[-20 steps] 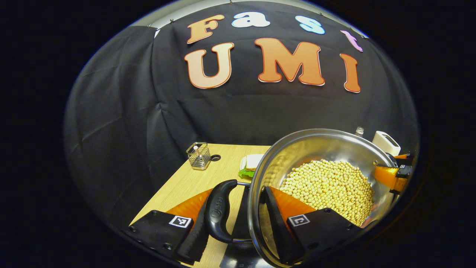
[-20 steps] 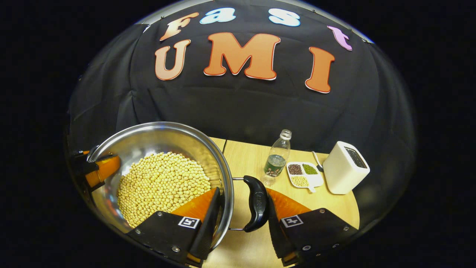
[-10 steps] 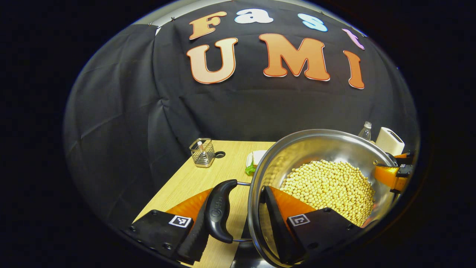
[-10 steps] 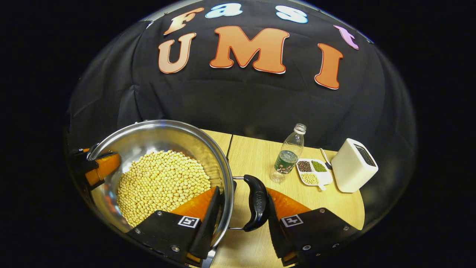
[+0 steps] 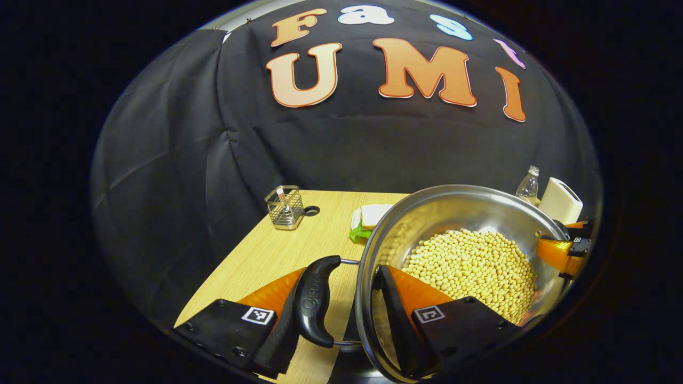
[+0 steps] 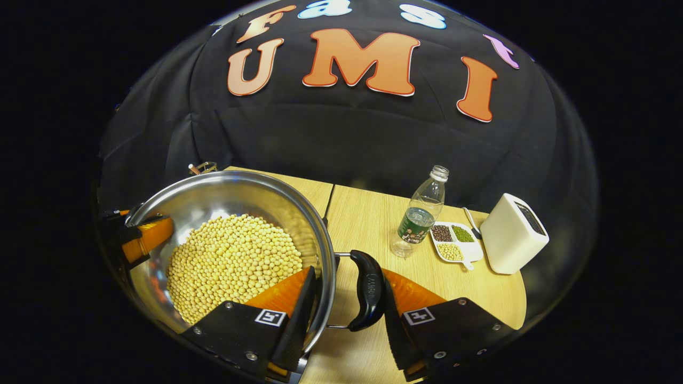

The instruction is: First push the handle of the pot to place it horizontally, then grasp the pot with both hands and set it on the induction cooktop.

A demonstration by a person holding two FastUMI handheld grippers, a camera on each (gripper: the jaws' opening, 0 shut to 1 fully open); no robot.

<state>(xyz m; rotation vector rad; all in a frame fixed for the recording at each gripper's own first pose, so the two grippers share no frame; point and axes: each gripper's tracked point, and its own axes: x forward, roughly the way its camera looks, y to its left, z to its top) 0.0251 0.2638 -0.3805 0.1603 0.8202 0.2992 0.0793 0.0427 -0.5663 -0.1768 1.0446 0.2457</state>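
Note:
A steel pot point(image 5: 469, 208) full of soybeans point(image 5: 475, 266) hangs above the wooden table point(image 5: 277, 256). My left gripper point(image 5: 340, 272) is shut on it, one finger outside the black side handle point(image 5: 315, 298) and the other inside the rim. In the right gripper view the pot point(image 6: 229, 194) sits at the left. My right gripper point(image 6: 348, 271) is shut the same way across the opposite handle point(image 6: 368, 290) and rim. Each gripper also appears at the pot's far rim in the other's view: the right one point(image 5: 560, 250) and the left one point(image 6: 139, 237).
A wire basket point(image 5: 284, 208) and a sandwich on a plate point(image 5: 368, 216) stand toward the back of the table. To the right are a plastic bottle point(image 6: 421, 213), a divided dish of beans point(image 6: 453, 242) and a white box point(image 6: 515, 232). A dark surface point(image 5: 347, 373) lies below the pot.
Both grippers have risen with the pot held between them. More of the table shows beneath, and the items on it have slid back and to the right.

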